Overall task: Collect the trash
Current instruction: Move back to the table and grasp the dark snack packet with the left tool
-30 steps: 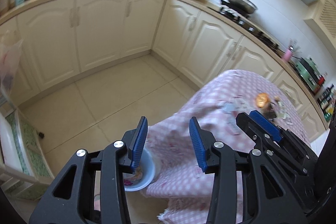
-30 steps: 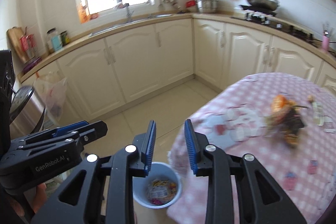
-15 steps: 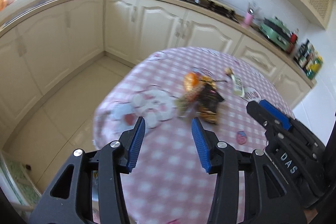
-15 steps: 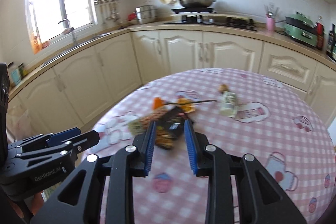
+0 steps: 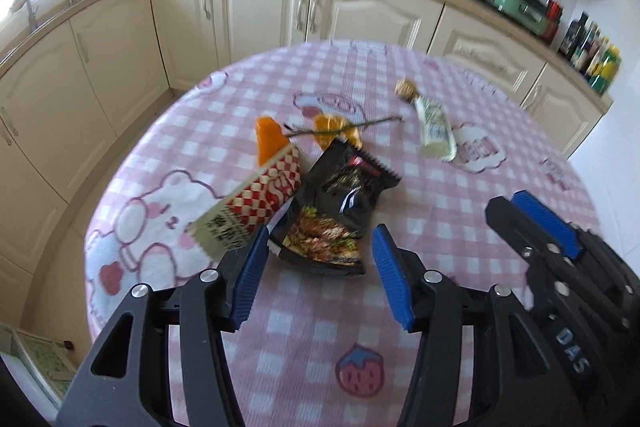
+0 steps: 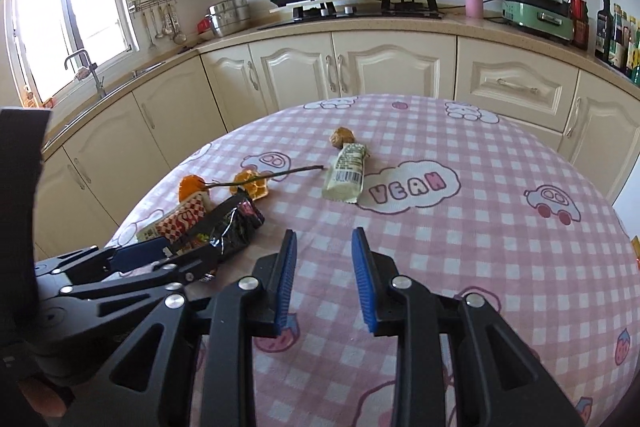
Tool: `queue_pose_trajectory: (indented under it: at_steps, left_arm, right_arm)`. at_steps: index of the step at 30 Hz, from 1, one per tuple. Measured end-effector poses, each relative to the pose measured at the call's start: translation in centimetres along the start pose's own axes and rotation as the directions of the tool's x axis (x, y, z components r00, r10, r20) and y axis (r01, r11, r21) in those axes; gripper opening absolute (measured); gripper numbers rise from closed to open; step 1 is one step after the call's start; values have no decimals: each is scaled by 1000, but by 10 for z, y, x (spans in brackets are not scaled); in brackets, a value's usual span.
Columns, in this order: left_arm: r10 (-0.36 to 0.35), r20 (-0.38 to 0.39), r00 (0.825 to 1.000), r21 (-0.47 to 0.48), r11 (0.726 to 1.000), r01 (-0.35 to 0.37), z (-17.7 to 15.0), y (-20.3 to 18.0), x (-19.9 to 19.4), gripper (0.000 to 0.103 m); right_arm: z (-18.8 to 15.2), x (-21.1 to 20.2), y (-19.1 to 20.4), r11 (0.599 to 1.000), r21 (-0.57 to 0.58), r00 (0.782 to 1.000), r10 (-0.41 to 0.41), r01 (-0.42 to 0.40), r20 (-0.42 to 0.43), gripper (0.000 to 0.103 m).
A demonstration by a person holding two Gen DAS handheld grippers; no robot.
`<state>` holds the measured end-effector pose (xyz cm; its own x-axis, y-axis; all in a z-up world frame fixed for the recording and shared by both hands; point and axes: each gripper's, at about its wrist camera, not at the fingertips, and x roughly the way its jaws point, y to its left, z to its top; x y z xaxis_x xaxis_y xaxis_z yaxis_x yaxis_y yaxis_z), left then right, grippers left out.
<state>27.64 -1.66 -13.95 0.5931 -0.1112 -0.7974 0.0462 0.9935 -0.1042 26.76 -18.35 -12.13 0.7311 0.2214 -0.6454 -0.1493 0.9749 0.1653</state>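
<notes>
"VEAN" [image 6: 408, 185] on tablecloth [image 6: 480, 247] (pink gingham)

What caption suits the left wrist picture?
Left gripper opening above a black crinkled snack wrapper on the pink checked tablecloth.

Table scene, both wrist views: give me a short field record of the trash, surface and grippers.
surface: round table, pink checked cloth
trash: black snack bag; red checked wrapper; pale wrapper; orange peel pieces; thin stem; brown lump
left gripper: jaws opening, black snack bag just ahead, nothing gripped
right gripper: empty, over bare cloth
</notes>
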Motion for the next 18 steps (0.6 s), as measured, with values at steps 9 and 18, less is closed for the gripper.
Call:
queue_pose_trajectory:
  at_steps: [9, 18]
  left_arm:
    - [47, 3, 999, 45, 998, -47, 1, -10, 17, 44]
    - [-65, 70, 995, 26, 998, 63, 1, -8, -3, 18]
  right_arm:
    - [2, 10, -3, 1000, 11, 1000, 19, -19, -19, 28]
    - [4, 7, 0, 1000, 10, 1000, 21, -21, -11, 28]
